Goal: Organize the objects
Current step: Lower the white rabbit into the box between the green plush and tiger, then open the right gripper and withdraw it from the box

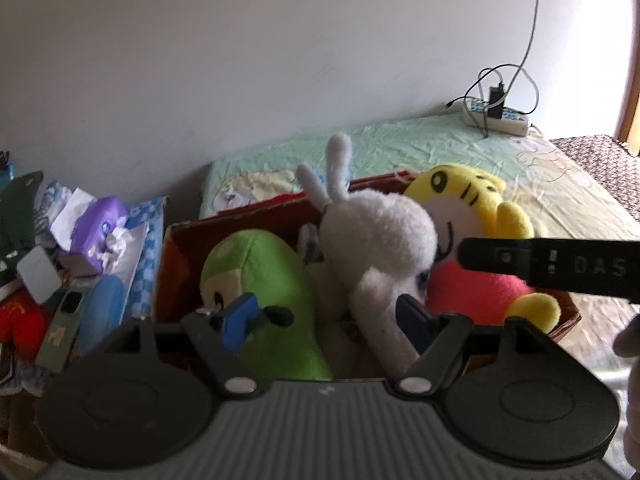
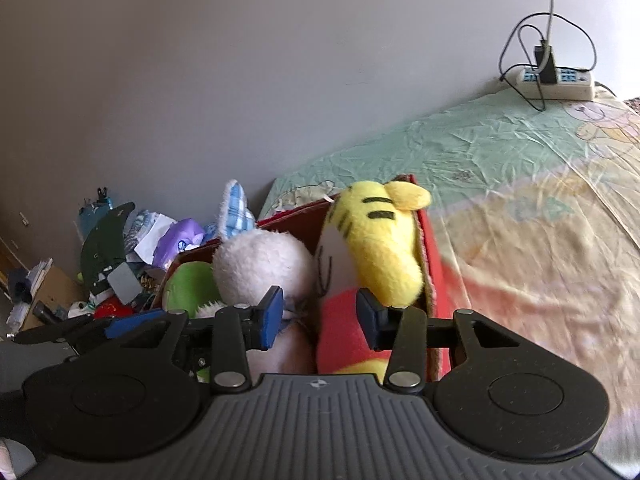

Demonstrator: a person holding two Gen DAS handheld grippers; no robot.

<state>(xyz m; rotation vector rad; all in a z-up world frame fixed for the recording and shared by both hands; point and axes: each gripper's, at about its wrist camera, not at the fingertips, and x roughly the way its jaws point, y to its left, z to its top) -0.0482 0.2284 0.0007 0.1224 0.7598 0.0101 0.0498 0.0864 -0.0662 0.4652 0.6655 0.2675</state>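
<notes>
Red box (image 1: 176, 264) on the bed (image 1: 440, 144), holding a green toy (image 1: 264, 280), white rabbit (image 1: 376, 236) and yellow tiger (image 1: 472, 196). Left gripper (image 1: 324, 316) spread wide over the box; right gripper (image 2: 320, 312) likewise wide, gripping nothing.

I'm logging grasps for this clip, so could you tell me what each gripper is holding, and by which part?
Nothing is held: the left gripper and right gripper are open over the plush toys in the red box.

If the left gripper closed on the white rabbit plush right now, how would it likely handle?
The white rabbit plush looks fluffy, so it would probably squash and flop. Likely light. Wedged between neighbours in the red box, it may drag them.
</notes>
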